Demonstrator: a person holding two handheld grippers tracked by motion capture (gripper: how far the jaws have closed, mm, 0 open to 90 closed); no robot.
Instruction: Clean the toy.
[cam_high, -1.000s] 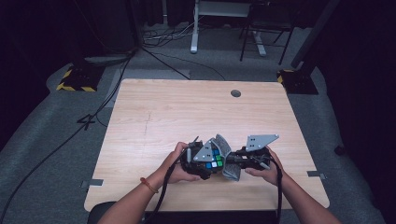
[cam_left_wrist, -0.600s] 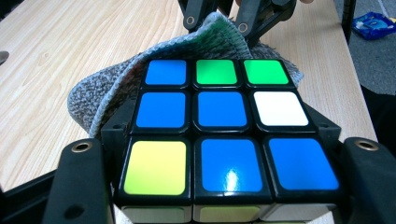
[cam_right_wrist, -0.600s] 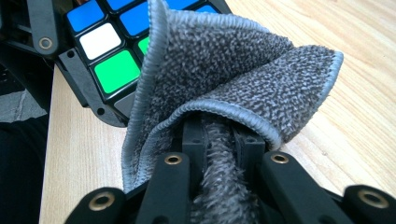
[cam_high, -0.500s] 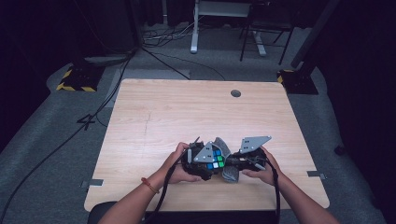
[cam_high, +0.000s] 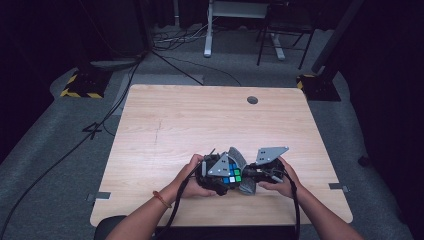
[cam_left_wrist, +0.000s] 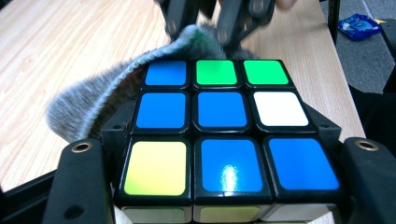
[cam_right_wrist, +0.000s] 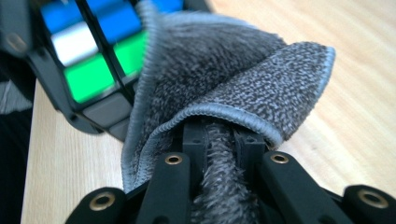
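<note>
On bare table (cam_high: 165, 125), cube (cam_left_wrist: 219, 126), cloth (cam_right_wrist: 233, 88) touching

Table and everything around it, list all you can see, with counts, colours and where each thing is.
Puzzle cube: one, black with blue, green, white and yellow stickers, held in the left gripper.
Cloth: one, grey, pinched in the right gripper, against the cube.
Table: one, light wood, round grommet near far edge.
Cables: several, dark, on the grey floor beyond the table.
Blue packet: one, on the floor.
Left gripper: black, near edge.
Right gripper: black, beside it.
Hands: two.
</note>
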